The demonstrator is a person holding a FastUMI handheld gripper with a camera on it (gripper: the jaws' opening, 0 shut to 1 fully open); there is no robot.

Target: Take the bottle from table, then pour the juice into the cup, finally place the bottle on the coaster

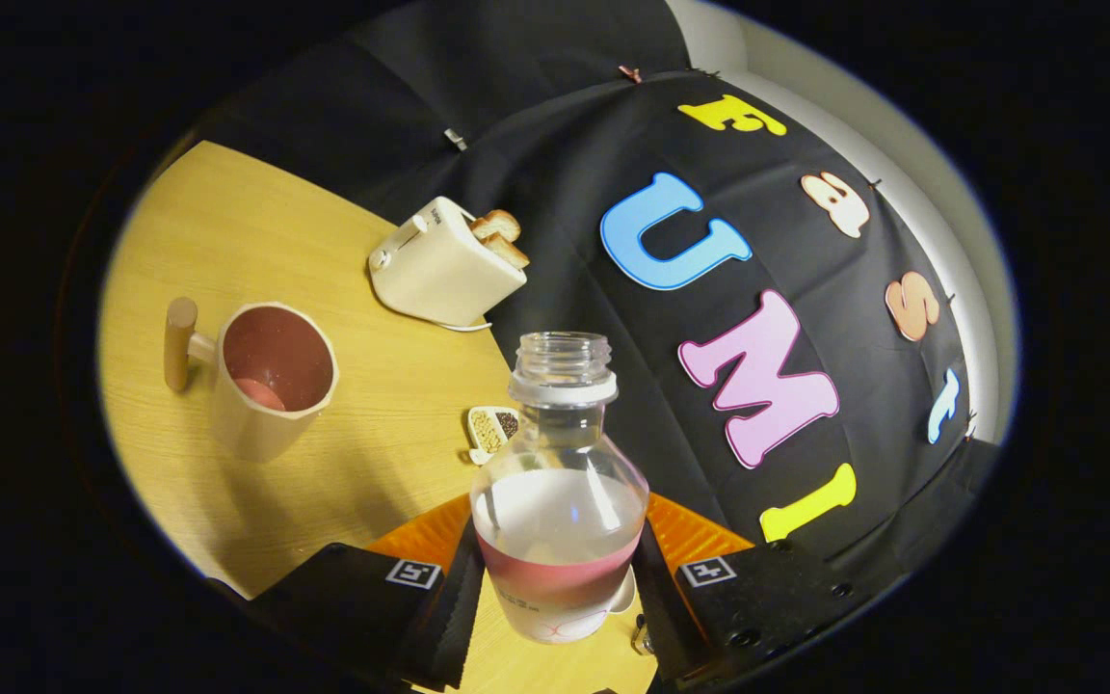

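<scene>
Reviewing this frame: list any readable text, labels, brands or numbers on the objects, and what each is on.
Bottle, gripped between the gripper's fingers: small print on its pink label band, too blurred to read.
Gripper fingers: a square black-and-white marker on each, a pattern, not text.
Toaster: a tiny mark near the top, too small to read.
Cup: none.

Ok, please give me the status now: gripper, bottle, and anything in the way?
Gripper shut on bottle, uncapped, tilted. Cup beyond the fingers, on table, mouth open. Toaster and small dish off the path.
</scene>
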